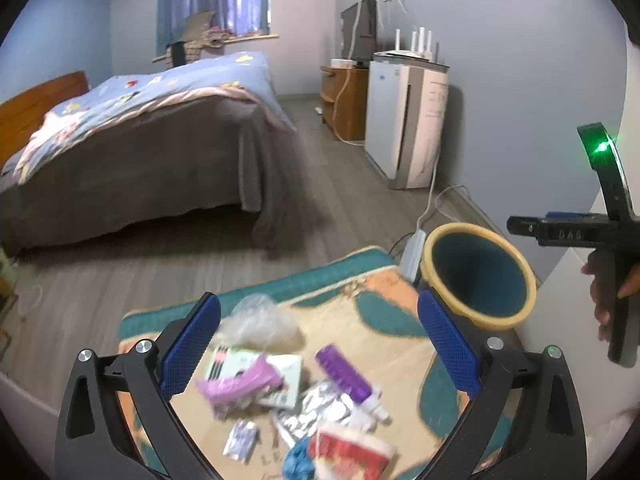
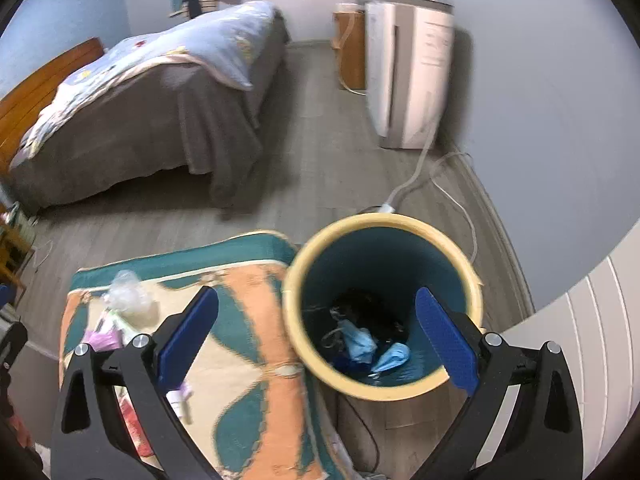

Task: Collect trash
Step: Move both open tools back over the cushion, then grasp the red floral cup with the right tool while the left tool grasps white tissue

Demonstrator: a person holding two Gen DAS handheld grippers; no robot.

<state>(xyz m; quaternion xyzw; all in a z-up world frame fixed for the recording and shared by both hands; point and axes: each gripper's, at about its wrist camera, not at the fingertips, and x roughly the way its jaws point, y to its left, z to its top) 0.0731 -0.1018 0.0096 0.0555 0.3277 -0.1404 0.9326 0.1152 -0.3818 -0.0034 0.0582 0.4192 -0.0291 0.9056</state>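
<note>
One bin, one mat, and a small heap of trash.

There is one bin (image 2: pixel 384 308) with a yellow rim, and two blue crumpled bits (image 2: pixel 360 344) lie inside it with something dark that is too blurry to count. One mat (image 1: pixel 384 344) holds one clear plastic bag (image 1: pixel 258 320), one purple wrapper (image 1: pixel 346 376), one pink wrapper (image 1: pixel 240 384), one silver foil piece (image 1: pixel 320 408), one red packet (image 1: pixel 352 456) and one blue scrap (image 1: pixel 298 460). One bed (image 1: pixel 140 148) stands behind. Two grippers show, one per view.
</note>
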